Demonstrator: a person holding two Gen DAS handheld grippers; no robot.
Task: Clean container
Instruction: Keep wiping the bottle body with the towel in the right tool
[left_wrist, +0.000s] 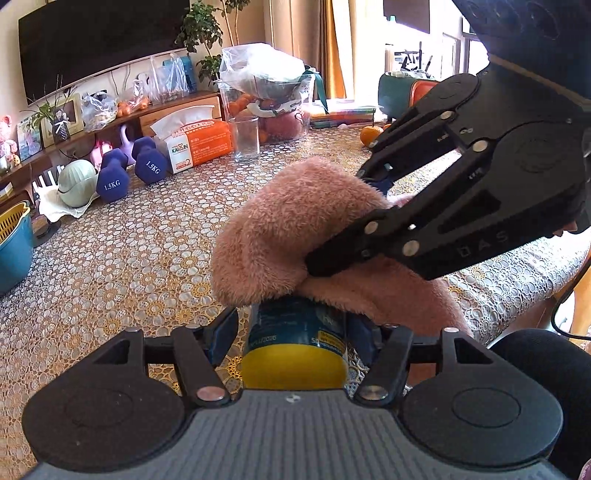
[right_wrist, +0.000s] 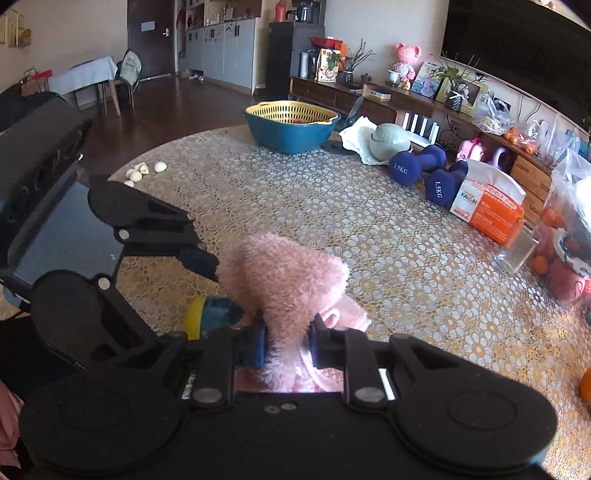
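Observation:
A container (left_wrist: 295, 332) with a blue label and a yellow lid lies on its side, lid end toward the left wrist camera. My left gripper (left_wrist: 297, 330) straddles it with its jaws open. A strip of tablecloth shows between the left finger pad (left_wrist: 225, 330) and the container. A fluffy pink cloth (left_wrist: 280, 229) is draped over the container's far end. My right gripper (right_wrist: 286, 343) is shut on the cloth (right_wrist: 284, 277) and comes in from the right. In the right wrist view the container (right_wrist: 212, 314) pokes out to the left of the cloth, below my left gripper's upper finger (right_wrist: 199, 260).
On the patterned tablecloth (left_wrist: 129, 258) stand an orange tissue box (left_wrist: 195, 142), two blue dumbbells (left_wrist: 129, 170), an empty glass (left_wrist: 246, 138) and bagged fruit (left_wrist: 269, 96). A teal basin (right_wrist: 291, 125) and garlic cloves (right_wrist: 142, 171) sit at the far edge. An orange (left_wrist: 370, 134) lies at the right.

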